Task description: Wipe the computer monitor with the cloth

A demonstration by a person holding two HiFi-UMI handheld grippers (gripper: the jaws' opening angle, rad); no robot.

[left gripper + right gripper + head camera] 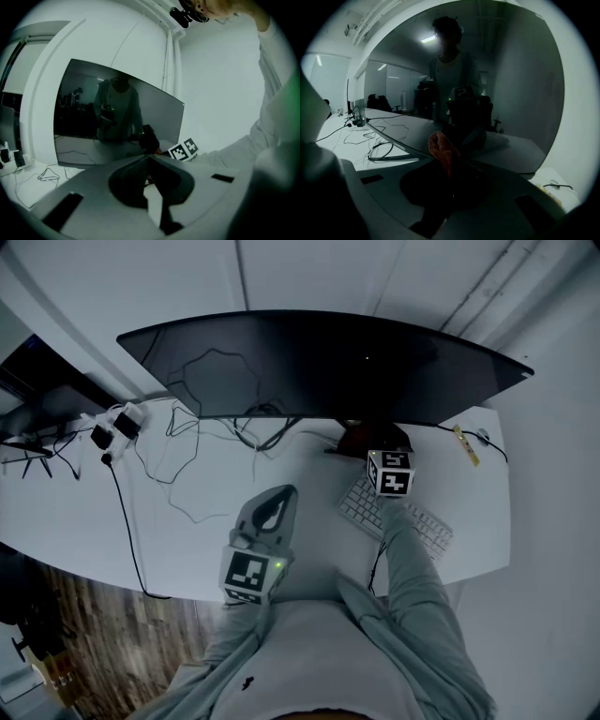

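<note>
Right hand-held gripper [380, 442] (with reddish cloth [356, 439]) just beneath the monitor [319, 362].

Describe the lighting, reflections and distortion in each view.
Head view: dim and bluish, and the wide lens bows the desk edge. Left gripper view: fisheye with black corners; the monitor mirrors the person. Right gripper view: darkest; the screen reflects a ceiling light, and the cloth shows only dull red.

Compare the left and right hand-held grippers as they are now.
The left hand-held gripper is shut on nothing; the right hand-held gripper clamps the reddish cloth. The left hangs back over the desk; the right is up at the monitor. Both have their jaws closed.
</note>
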